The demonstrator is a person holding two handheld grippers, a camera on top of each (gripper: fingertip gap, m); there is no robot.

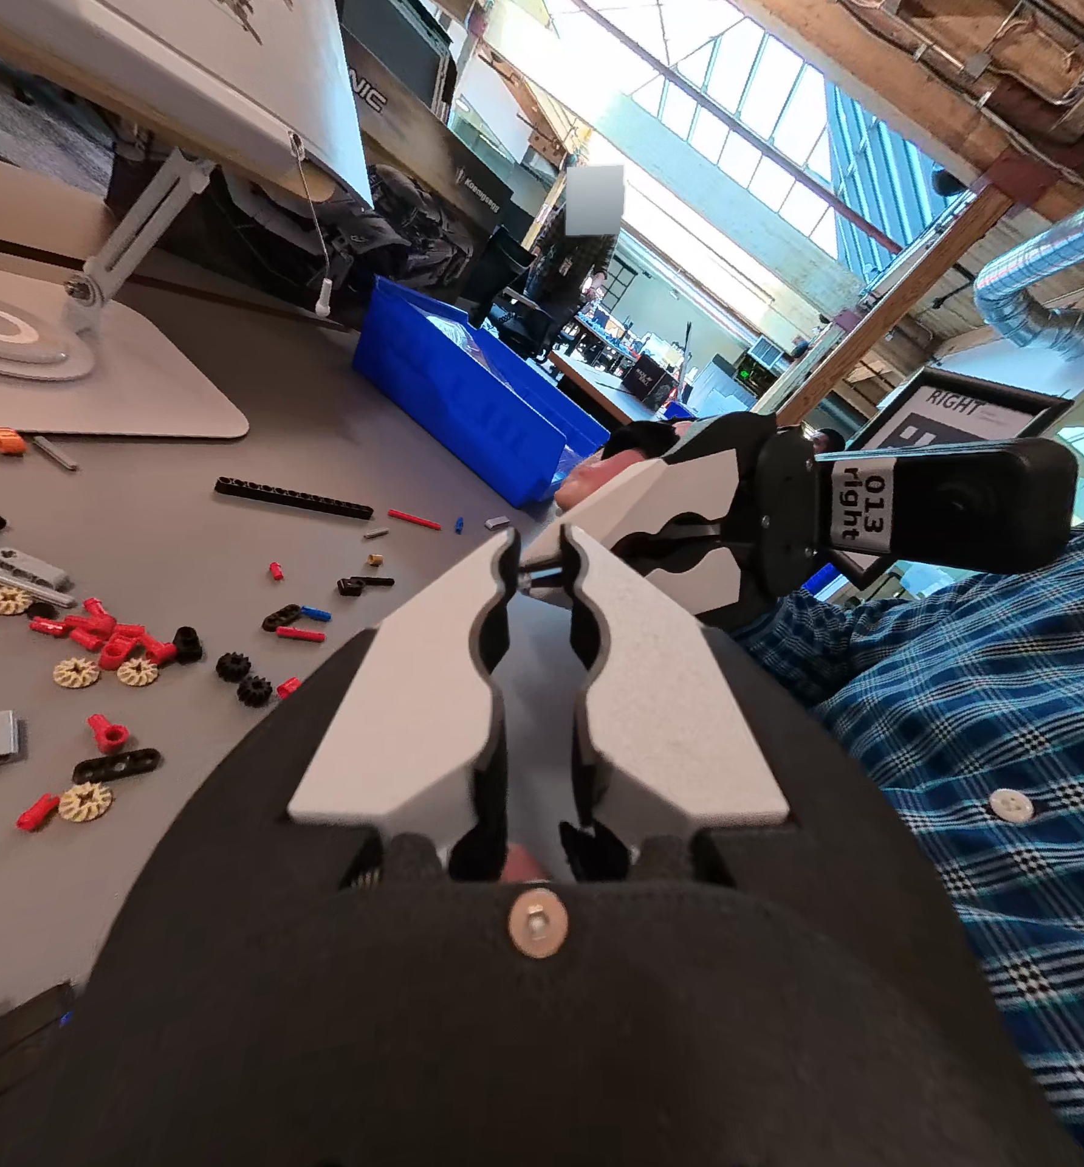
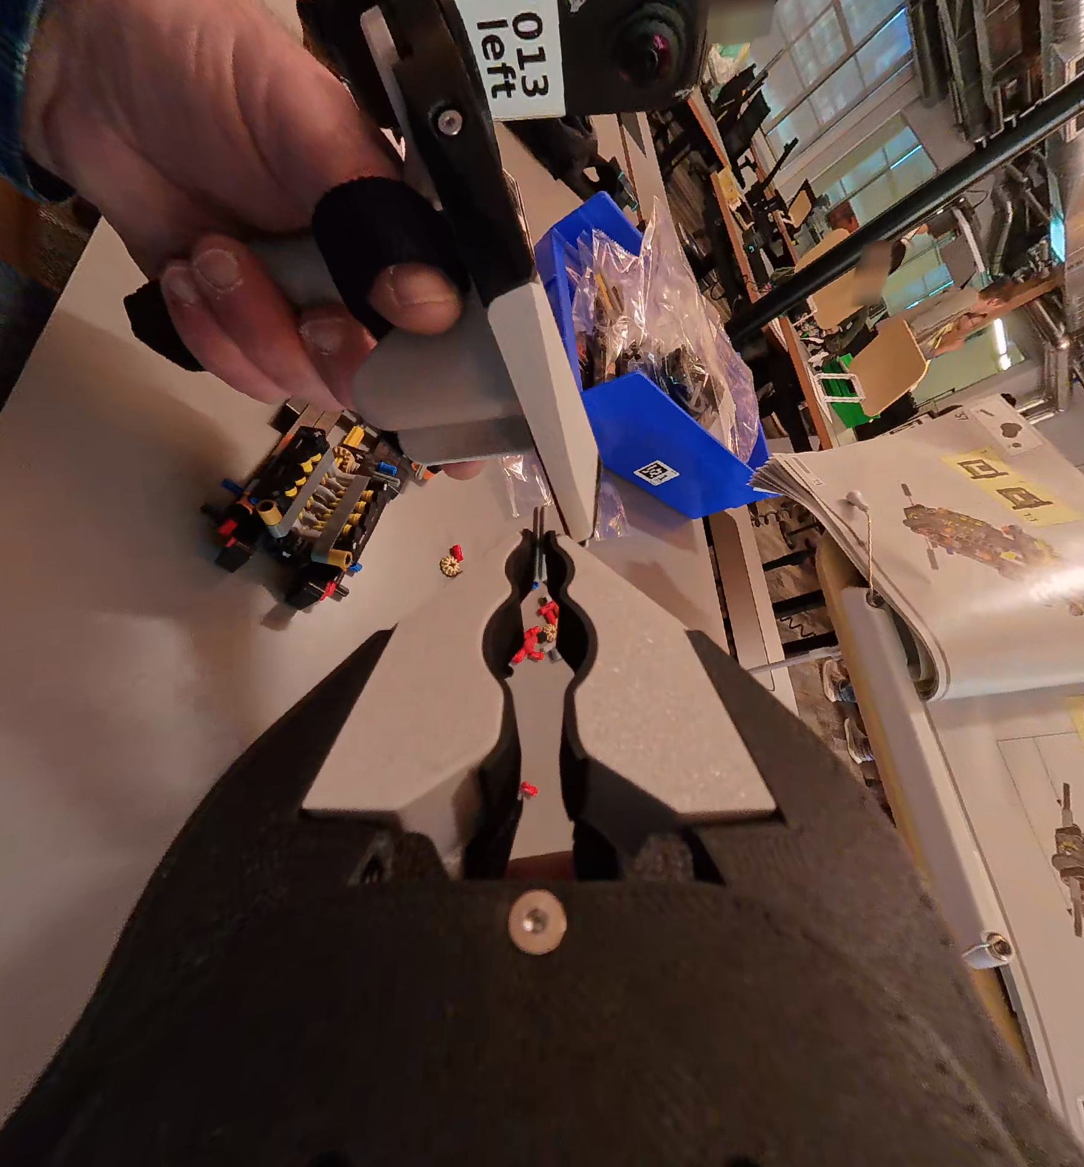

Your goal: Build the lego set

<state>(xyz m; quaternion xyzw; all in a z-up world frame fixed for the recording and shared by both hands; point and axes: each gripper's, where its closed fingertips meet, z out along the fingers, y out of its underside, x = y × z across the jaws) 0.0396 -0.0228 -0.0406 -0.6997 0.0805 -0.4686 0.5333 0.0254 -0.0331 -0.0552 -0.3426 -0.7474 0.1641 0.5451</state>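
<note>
My left gripper (image 1: 541, 568) is closed to a narrow gap, and a thin dark axle with a grey part (image 1: 542, 572) crosses that gap at the fingertips. My right gripper (image 1: 536, 559) comes in from the right and meets the same spot tip to tip. In the right wrist view my right gripper (image 2: 539, 550) is shut on the axle (image 2: 539, 537), which sticks out past its tips. The left gripper's fingertip (image 2: 580, 527) comes down from above, just beside the axle. Both are held above the table. A partly built black, grey and yellow model (image 2: 299, 511) lies on the table to the left.
Loose parts lie on the grey table: red connectors (image 1: 104, 638), tan gears (image 1: 75, 672), black gears (image 1: 243, 676), a long black beam (image 1: 293, 499). A blue bin (image 1: 464, 404) with plastic bags (image 2: 653, 328) stands behind. An open instruction booklet (image 2: 969, 537) rests on a stand at the right. Less than 4 cm separates the two grippers' tips. Both grippers' tips are roughly 25 cm from the long black beam (image 1: 293, 499).
</note>
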